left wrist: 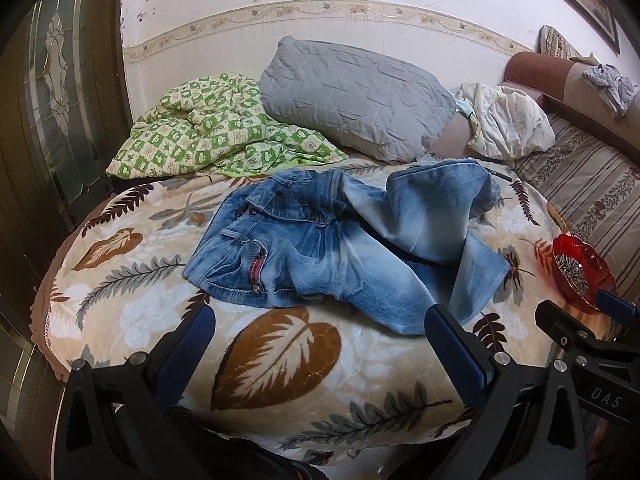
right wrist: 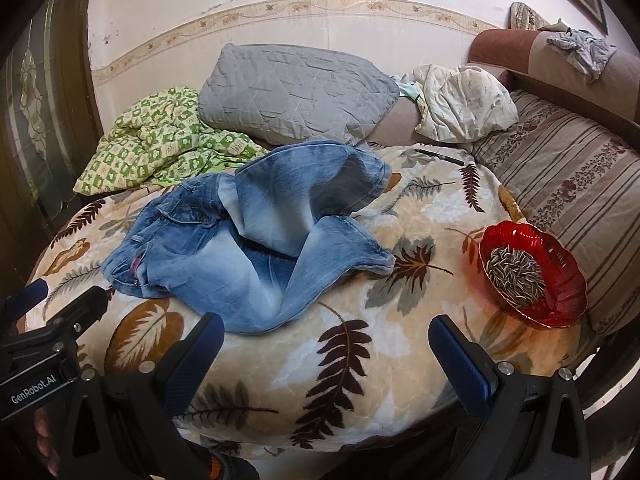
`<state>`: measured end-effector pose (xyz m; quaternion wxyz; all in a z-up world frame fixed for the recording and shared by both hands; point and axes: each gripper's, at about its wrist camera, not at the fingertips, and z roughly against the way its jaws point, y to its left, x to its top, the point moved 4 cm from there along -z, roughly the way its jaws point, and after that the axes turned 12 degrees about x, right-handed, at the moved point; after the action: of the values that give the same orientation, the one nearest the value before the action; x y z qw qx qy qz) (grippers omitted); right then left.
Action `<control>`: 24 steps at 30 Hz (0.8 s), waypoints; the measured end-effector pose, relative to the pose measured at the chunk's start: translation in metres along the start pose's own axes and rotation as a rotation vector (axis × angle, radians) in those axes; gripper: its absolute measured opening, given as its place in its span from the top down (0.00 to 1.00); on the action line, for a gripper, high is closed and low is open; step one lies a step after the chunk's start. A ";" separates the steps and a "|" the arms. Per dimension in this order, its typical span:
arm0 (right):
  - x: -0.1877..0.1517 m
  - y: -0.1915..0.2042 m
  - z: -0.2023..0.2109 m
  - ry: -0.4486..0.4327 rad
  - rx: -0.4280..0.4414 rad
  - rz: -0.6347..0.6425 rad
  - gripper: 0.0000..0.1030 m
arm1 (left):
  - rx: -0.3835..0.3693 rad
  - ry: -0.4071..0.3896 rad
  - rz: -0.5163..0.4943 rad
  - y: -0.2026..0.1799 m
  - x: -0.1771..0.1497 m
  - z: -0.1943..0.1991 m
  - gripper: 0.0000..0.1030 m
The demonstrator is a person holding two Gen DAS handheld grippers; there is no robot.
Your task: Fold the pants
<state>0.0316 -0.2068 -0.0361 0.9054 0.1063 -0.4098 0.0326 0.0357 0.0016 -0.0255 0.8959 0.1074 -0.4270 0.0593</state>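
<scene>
Faded blue jeans (left wrist: 332, 248) lie crumpled in a heap on a leaf-patterned blanket (left wrist: 280, 364), waistband to the left, legs bunched and folded over to the right. In the right wrist view the jeans (right wrist: 256, 240) sit left of centre on the same blanket (right wrist: 340, 360). My left gripper (left wrist: 320, 320) hovers open near the blanket's front edge, just short of the jeans, nothing between its fingers. My right gripper (right wrist: 326, 328) is open too, to the right of the left one, its left finger close to a jeans leg. The right gripper's body (left wrist: 580, 344) shows at the left view's right edge.
A red glass bowl of seeds (right wrist: 532, 272) rests on the blanket's right edge. Behind the jeans lie a grey quilted pillow (right wrist: 292, 92), a green checked quilt (right wrist: 160, 140), a white bundle (right wrist: 460, 100) and a dark pen (right wrist: 440, 157). A striped cushion (right wrist: 568, 184) is at right.
</scene>
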 end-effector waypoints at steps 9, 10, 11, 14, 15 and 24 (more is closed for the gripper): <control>-0.001 -0.001 -0.001 0.008 0.002 0.002 0.00 | -0.001 0.008 -0.008 -0.002 0.002 0.001 0.00; -0.001 -0.001 -0.001 0.008 0.003 0.002 0.00 | -0.005 0.011 -0.008 -0.002 0.002 0.001 0.00; -0.001 -0.001 -0.002 0.011 0.003 0.002 0.00 | -0.004 0.012 -0.010 -0.004 0.002 0.001 0.00; 0.000 -0.003 -0.003 0.010 -0.004 0.001 0.00 | 0.004 0.014 -0.022 -0.008 0.003 -0.002 0.00; 0.000 -0.004 -0.004 0.012 -0.003 -0.002 0.00 | 0.002 0.016 -0.024 -0.010 0.003 -0.002 0.00; 0.000 -0.013 -0.019 0.035 0.059 0.007 0.00 | -0.215 0.026 -0.080 -0.029 0.016 -0.014 0.00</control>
<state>0.0474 -0.2150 -0.0510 0.9086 0.1310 -0.3934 0.0498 0.0623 -0.0233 -0.0255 0.9095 0.0269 -0.4144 -0.0214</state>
